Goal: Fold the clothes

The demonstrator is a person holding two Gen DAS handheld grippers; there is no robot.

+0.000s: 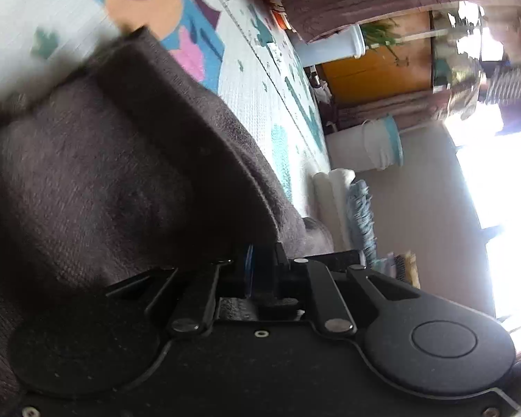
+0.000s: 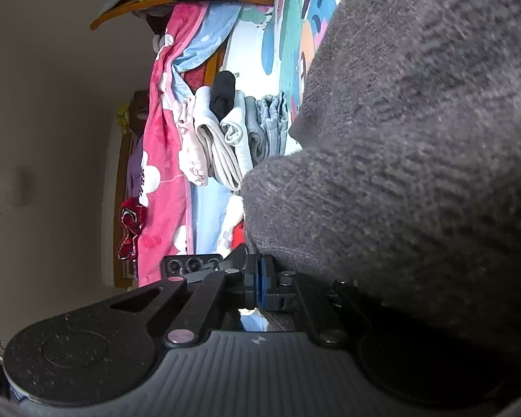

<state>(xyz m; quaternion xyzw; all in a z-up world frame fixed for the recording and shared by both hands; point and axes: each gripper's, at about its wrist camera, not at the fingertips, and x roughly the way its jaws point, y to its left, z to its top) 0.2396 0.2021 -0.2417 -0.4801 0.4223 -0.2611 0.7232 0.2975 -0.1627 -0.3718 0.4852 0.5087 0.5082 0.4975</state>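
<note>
Both grippers are pinching the same dark grey knitted garment (image 1: 121,160), and that shared hold is what the next move is hanging on. In the left wrist view, the left gripper (image 1: 257,271) is showing its jaws pressed together on an edge of the knit, the blue pads nearly meeting with cloth between them. From those jaws the garment is billowing up and away to the left of the picture, lifted clear of the cartoon-printed play mat (image 1: 260,104) that lies beyond it.

In the right wrist view, the right gripper (image 2: 260,278) is likewise clamping its jaws on an edge of the garment (image 2: 416,156), and here the cloth is spreading up and to the right of the picture, filling that whole side. So the knit is hanging between the two grippers, stretched from one pinch to the other, with its bulk drooping in front of both cameras. Neither hand looks nearer than the other; each is already at the cloth.

Beyond the garment, a stack of folded clothes (image 2: 232,132) is lying near the mat's edge, beside a pink flowered blanket (image 2: 163,173).

Judging from this, the garment's held edge is running from gripper to gripper, and the fold will probably call for both to carry that edge together over the mat.
</note>
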